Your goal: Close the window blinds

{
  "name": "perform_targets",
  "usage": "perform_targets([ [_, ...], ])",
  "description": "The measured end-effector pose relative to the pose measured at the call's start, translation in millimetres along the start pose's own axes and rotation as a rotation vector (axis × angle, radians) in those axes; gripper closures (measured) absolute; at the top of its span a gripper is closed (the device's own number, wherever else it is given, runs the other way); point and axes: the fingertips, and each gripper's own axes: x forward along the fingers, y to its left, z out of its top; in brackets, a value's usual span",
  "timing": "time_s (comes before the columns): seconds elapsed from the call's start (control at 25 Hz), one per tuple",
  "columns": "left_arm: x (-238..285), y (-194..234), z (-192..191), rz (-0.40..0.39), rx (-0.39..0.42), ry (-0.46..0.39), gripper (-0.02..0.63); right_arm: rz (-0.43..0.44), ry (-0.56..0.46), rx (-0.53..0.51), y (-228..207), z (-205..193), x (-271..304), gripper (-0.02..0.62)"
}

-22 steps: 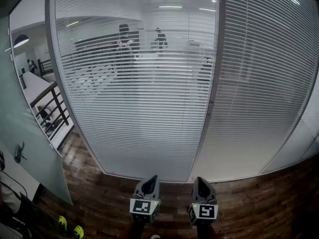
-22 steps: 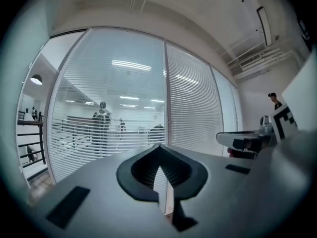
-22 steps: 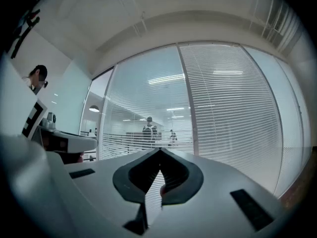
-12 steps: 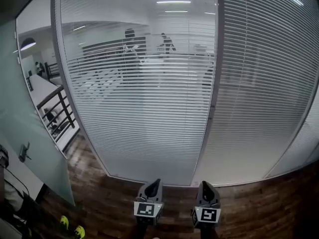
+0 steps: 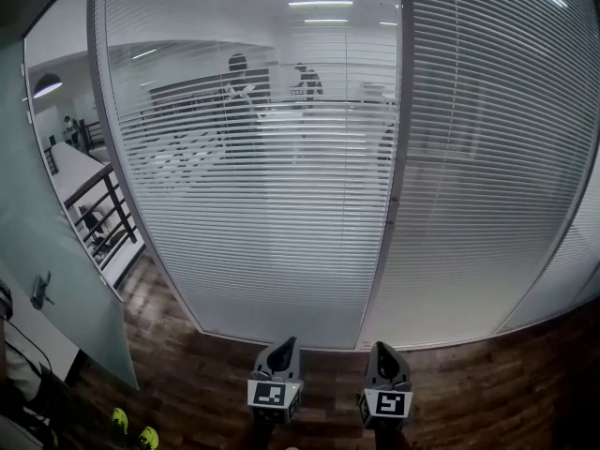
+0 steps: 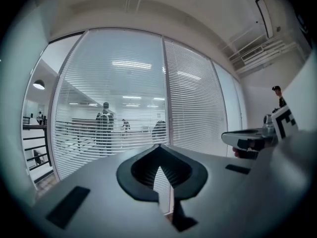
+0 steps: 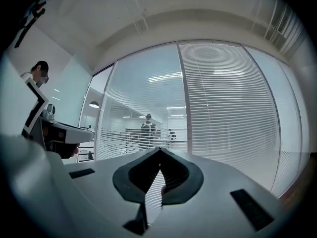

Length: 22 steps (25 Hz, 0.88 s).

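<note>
Two grippers stood side by side at the bottom of the head view, both level and pointed at a glazed office wall, well short of it.

- We noted the left gripper with its jaws brought together at the tips and nothing held between them.
- We noted the right gripper just beside it in the same state: tips met, empty.
- The left-hand blind hung behind the left pane, straight ahead of the grippers. Its slats were turned open enough for us to see through.
- Beyond it we made out people standing in a lit room, too small to tell more.
- The right-hand blind covered the next pane. Its slats lay flatter and gave us almost no view through.
- A grey upright mullion divided the two panes.
- A dark wooden floor ran from the foot of the glass towards us.
- At the far left we recorded a frosted door with a handle, and past it a dark railing.
</note>
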Motion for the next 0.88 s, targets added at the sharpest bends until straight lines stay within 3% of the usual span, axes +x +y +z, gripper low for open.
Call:
perform_targets([
  [0.4,5.5,26.7,-10.7,-0.002,-0.017,0.034,0.606,-0.002,0.002,0.006,17.5,1.6,18.0,0.592],
  [0.72,7.7,44.0,-2.5,-0.051,-0.033,0.016,0.606,0.005,0.014,0.049,36.1,-1.2,22.4,0.592],
  [0.88,1.7,45.5,7.8,-0.104,-0.088,0.000,0.606,-0.011,0.008,0.031,42.1,7.5,19.1,0.592],
])
